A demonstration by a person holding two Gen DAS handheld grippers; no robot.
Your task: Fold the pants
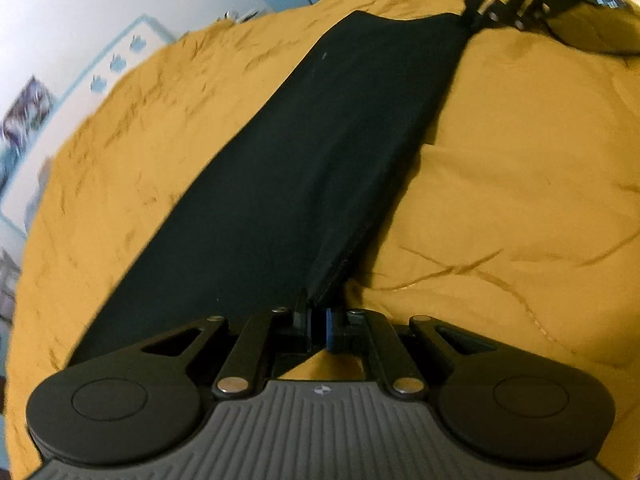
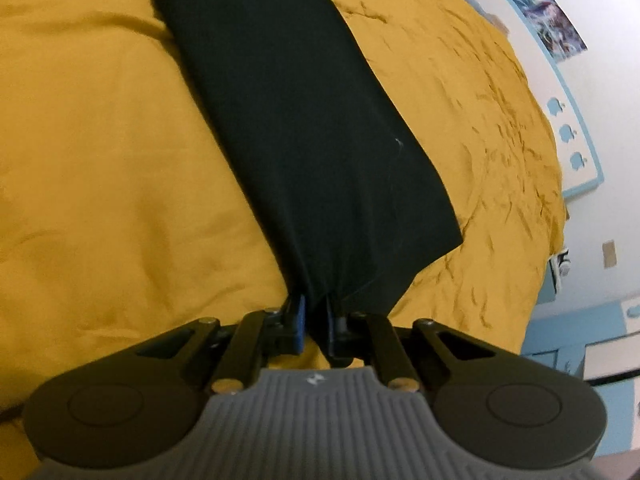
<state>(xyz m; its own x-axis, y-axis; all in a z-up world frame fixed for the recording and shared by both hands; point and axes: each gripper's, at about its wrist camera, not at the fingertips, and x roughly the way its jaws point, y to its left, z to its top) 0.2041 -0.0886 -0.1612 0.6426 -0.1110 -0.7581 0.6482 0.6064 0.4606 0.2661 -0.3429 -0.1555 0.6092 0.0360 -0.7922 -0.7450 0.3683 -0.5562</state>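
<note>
The black pants (image 1: 320, 152) are stretched out long above a yellow bedspread (image 1: 520, 160). My left gripper (image 1: 318, 320) is shut on one end of the pants, at the near corner. In the left wrist view the right gripper (image 1: 476, 8) pinches the far end at the top. In the right wrist view my right gripper (image 2: 316, 320) is shut on the bunched corner of the pants (image 2: 304, 120), which run away toward the top of the frame. The cloth hangs taut between both grippers.
The wrinkled yellow bedspread (image 2: 100, 160) covers the whole bed under the pants. A white and light-blue wall (image 2: 592, 160) with pictures runs along the bed's far side. A dark object (image 1: 600, 36) lies on the bed behind the right gripper.
</note>
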